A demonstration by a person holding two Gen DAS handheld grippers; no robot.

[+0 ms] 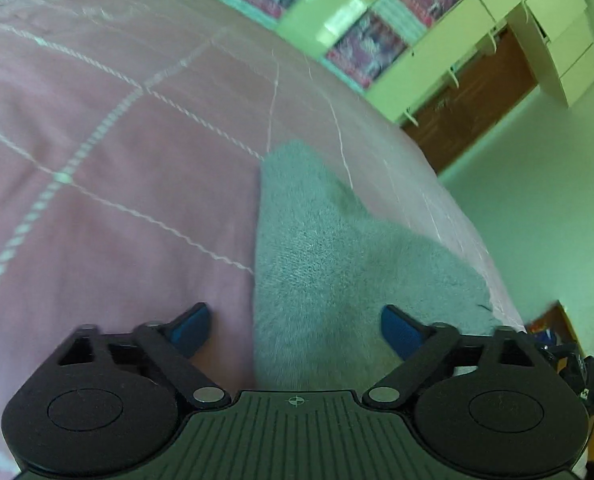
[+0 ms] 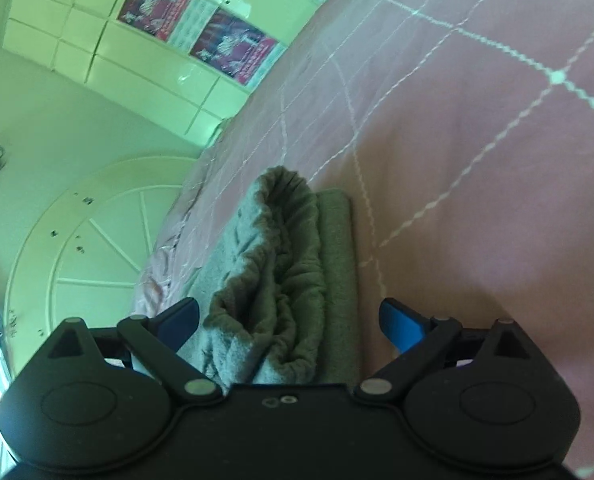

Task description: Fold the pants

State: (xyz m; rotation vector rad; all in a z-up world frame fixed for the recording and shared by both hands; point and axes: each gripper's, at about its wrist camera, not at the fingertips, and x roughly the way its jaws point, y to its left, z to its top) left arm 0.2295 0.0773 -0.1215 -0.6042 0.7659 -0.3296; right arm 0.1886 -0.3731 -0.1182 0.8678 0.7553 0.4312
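Note:
Grey fleece pants (image 1: 317, 256) lie on a pink bedspread (image 1: 109, 152) near the bed's edge. In the left wrist view the cloth runs from between the blue pads up to a narrow end. My left gripper (image 1: 295, 330) stands open over it, the pads apart from the cloth. In the right wrist view the gathered waistband (image 2: 285, 264) of the pants bunches up, with a flat folded layer beside it on the right. My right gripper (image 2: 289, 324) is open, its blue pads on either side of the waistband and clear of it.
The pink bedspread (image 2: 477, 152) with white stitched lines fills most of both views. The bed's edge drops to a pale floor (image 1: 545, 184). Cupboards with posters (image 1: 369, 48) line the far wall, and a brown door (image 1: 473, 100) stands beyond.

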